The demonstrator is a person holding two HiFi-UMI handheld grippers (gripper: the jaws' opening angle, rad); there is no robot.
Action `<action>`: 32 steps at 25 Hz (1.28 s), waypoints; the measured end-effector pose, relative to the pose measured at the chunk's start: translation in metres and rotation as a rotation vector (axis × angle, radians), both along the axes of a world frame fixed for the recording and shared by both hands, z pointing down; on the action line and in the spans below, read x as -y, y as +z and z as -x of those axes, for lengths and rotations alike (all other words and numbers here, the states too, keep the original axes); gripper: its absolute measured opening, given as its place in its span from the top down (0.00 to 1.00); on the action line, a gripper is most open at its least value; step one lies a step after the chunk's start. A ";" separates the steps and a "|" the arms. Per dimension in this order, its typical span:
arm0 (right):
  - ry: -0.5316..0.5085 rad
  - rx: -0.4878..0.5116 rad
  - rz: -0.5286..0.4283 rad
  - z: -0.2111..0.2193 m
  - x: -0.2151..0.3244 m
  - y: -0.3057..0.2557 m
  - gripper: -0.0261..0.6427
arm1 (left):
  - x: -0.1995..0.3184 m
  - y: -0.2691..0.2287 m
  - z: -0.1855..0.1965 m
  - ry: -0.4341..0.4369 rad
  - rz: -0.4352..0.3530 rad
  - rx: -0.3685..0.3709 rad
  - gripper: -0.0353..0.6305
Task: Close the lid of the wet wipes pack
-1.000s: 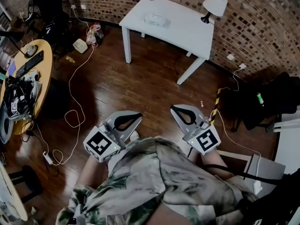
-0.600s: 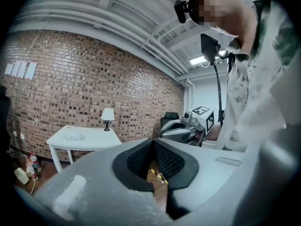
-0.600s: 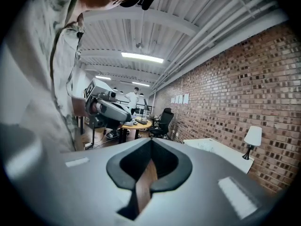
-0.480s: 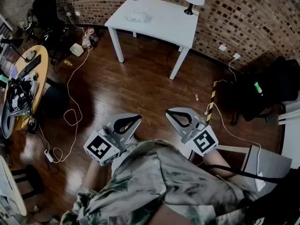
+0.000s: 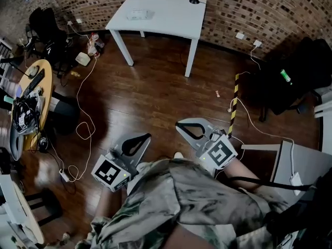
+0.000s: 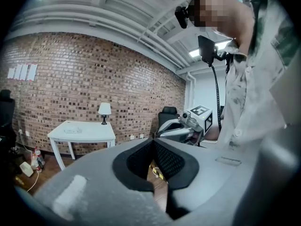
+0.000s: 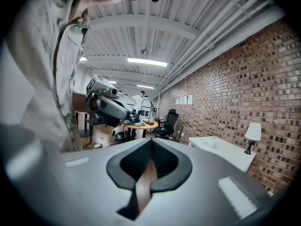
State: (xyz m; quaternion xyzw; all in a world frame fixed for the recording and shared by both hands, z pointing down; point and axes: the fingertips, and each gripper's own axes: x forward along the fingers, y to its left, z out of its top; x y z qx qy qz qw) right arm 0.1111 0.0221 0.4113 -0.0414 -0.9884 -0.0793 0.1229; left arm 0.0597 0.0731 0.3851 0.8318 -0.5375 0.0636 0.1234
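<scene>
- Approach step, by my judgement: the wet wipes pack [image 5: 139, 14], a small pale flat packet, lies on the smooth white bench [image 5: 174, 17], well apart from both grippers.
- Left gripper [image 5: 145, 137] and right gripper [image 5: 181, 126]: jaws clenched on nothing.
- Next move calls for crossing the glossy plank floor [image 5: 155, 82]; the lid is too small to read.

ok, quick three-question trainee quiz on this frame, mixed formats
1. True or false: the left hand-held gripper is shut on the wet wipes pack.
2. Where does the pack lie? A) on the white table B) on the floor C) on the round desk
3. Fill in: the jaws of the right hand-held gripper are ___.

Key: 1 false: its jaws are together with nothing between them, and the pack is far across the room. 2 A. 3 together, holding nothing.
</scene>
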 end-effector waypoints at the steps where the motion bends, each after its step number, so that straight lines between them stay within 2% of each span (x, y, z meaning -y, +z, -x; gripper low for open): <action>1: 0.008 0.004 0.004 -0.002 -0.004 -0.001 0.96 | -0.003 -0.003 -0.003 0.012 -0.003 0.001 0.95; 7: 0.071 0.003 0.044 0.009 -0.041 -0.005 0.96 | -0.037 -0.017 0.003 0.086 -0.033 0.008 0.95; 17: 0.063 0.002 0.009 0.023 -0.111 -0.017 0.96 | -0.106 -0.015 0.009 0.107 -0.036 -0.031 0.95; 20: 0.073 -0.014 -0.008 0.021 -0.125 -0.008 0.96 | -0.118 -0.016 0.010 0.115 -0.045 -0.037 0.95; 25: 0.069 0.013 0.002 0.026 -0.145 -0.016 0.96 | -0.134 -0.017 0.014 0.126 -0.047 -0.035 0.95; 32: 0.095 -0.002 0.011 0.031 -0.154 -0.021 0.96 | -0.146 -0.015 0.023 0.128 -0.044 -0.030 0.95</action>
